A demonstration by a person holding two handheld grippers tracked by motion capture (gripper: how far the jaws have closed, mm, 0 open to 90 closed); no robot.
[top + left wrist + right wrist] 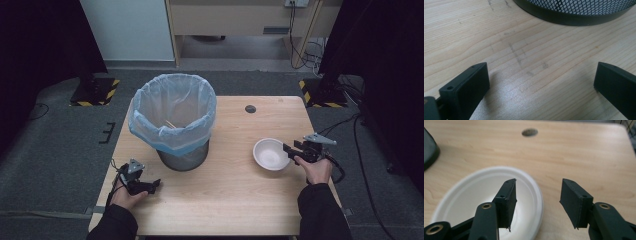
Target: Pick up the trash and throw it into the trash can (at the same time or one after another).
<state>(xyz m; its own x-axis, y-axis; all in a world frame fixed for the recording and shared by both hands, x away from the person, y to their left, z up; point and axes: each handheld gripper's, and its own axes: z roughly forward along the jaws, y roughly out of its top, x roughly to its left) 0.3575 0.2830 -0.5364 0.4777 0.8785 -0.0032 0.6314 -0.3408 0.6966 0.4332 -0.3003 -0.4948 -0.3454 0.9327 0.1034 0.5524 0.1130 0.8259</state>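
A white empty bowl (pixel 271 154) sits on the wooden table (pixel 225 200) at the right. My right gripper (pixel 289 150) is at its right rim. In the right gripper view the right gripper (pixel 537 195) stands open across the bowl (pixel 474 195) rim, one jaw over the inside and the other outside, with neither pad pressing on it. My left gripper (pixel 155 184) rests low near the table's front left, open and holding nothing. In the left gripper view the left gripper (pixel 541 80) has bare wood between its jaws.
A black mesh bin (pixel 172 120) lined with a pale blue bag stands at the table's back left; its base (pixel 574 12) lies just beyond the left jaws. A round cable hole (pixel 250 108) is near the far edge. Cables trail off the right side.
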